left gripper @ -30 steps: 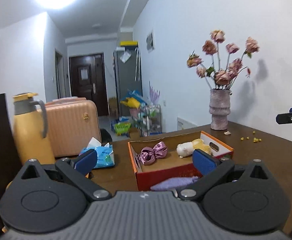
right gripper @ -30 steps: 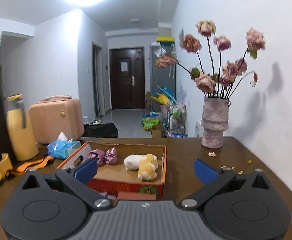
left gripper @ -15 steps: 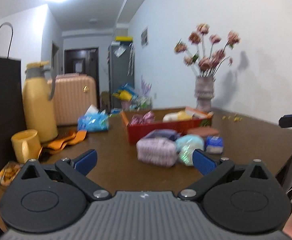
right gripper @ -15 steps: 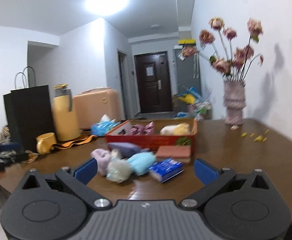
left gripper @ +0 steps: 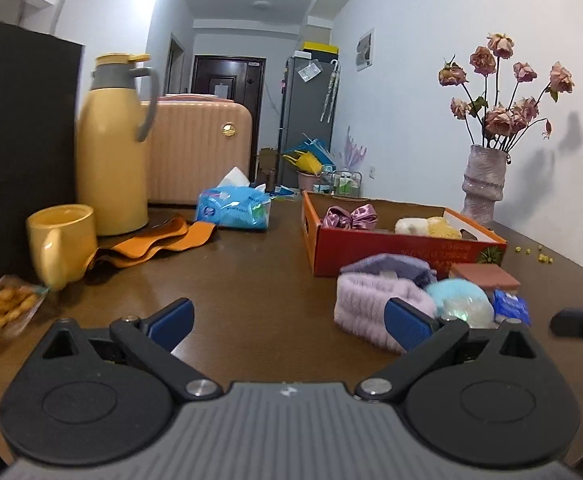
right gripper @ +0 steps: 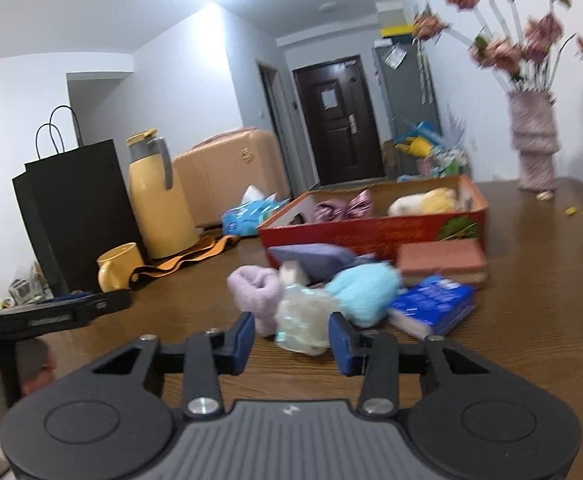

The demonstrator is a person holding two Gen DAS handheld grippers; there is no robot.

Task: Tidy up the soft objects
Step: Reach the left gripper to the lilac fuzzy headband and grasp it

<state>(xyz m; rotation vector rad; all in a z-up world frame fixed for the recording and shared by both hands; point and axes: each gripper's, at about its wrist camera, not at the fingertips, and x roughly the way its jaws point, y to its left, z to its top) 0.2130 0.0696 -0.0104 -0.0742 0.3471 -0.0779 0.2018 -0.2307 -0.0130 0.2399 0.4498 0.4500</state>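
Note:
A red cardboard box on the brown table holds a pink satin scrunchie and white and yellow plush pieces. In front of it lie a lilac fluffy item, a purple cloth, a light blue fluffy item and a clear crinkly bag. My left gripper is open and empty, left of the lilac item. My right gripper is partly closed, its fingers on either side of the clear bag's near end; contact is unclear.
A brown block and a blue packet lie by the soft pile. A yellow thermos, yellow mug, orange cloth, blue tissue pack, black bag and snack packet stand left. A vase of dried roses stands back right.
Both grippers have pulled back from the box and dropped low toward the table. The right gripper's fingers have narrowed from wide open and now flank the clear bag.

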